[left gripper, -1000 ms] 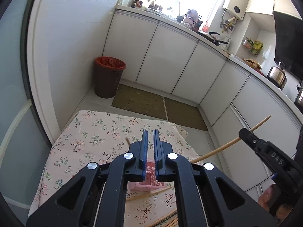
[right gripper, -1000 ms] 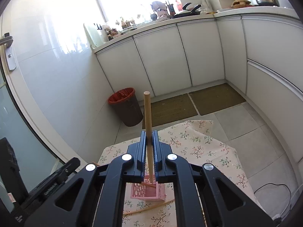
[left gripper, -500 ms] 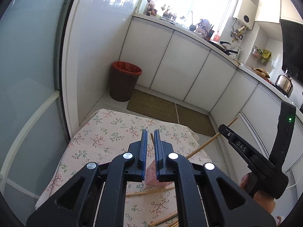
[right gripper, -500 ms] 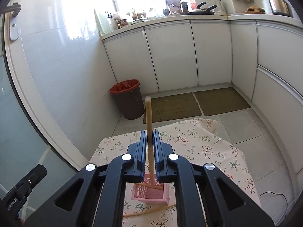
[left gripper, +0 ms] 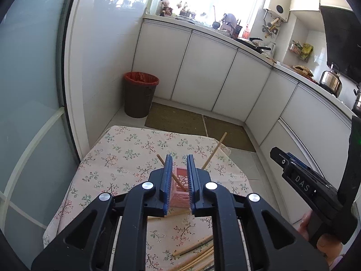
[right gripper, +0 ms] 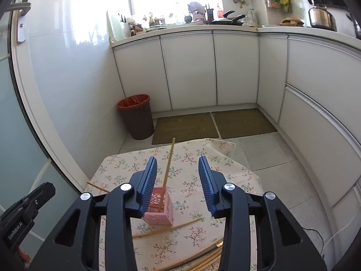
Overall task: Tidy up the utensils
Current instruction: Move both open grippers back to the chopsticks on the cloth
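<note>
**Two chopsticks in the holder, most still loose**

The right gripper (right gripper: 178, 181) hovers with its fingers wide apart and empty; between them, just beyond the tips, a chopstick (right gripper: 168, 160) stands leaning in the pink holder (right gripper: 159, 212). The left gripper (left gripper: 178, 180) has its fingers apart too, a narrower gap, holding nothing, with the holder framed between them. A second chopstick (left gripper: 172, 176) leans across the holder's opening. Judging by this, the task is at an early stage: one loose chopstick (right gripper: 167, 228) lies on the worktop (right gripper: 126, 164) just below the holder, and a bundle (right gripper: 203, 257) waits nearer the gripper bodies.
</note>
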Tool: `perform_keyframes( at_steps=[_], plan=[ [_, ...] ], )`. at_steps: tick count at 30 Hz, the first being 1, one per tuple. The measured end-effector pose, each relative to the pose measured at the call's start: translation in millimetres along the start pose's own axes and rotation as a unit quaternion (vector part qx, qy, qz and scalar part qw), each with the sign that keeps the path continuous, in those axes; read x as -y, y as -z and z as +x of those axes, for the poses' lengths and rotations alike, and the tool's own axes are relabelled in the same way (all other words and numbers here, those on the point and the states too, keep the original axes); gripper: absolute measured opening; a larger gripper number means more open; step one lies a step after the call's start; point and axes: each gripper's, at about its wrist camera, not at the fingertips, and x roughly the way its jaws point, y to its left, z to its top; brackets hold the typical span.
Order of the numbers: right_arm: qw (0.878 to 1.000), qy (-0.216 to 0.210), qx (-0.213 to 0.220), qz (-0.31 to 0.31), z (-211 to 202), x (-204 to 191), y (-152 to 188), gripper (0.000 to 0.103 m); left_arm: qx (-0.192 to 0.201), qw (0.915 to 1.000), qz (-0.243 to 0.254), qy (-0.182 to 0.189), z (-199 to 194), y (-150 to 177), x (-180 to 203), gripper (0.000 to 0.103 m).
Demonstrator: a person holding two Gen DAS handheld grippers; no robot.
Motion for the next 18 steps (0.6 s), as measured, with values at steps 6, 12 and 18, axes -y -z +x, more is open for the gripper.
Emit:
perform_keyframes(
  at_steps=[6, 12, 18],
  plan=[
    [0.999, 0.039, -0.004, 0.004, -20, 21, 27, 0.067, -0.018, 0.9996, 0.019, 0.007, -3, 23, 16, 0.038],
    [0.998, 0.059, -0.016, 0.033, -30, 48, 48, 0.085, -0.03, 0.9988, 0.037, 0.014, -2, 47, 28, 0.076],
    [0.992, 0.079, -0.056, 0.084, -32, 94, 81, 0.096, -0.073, 0.9951, 0.063, 0.022, 11, 66, 34, 0.088]
  ],
)
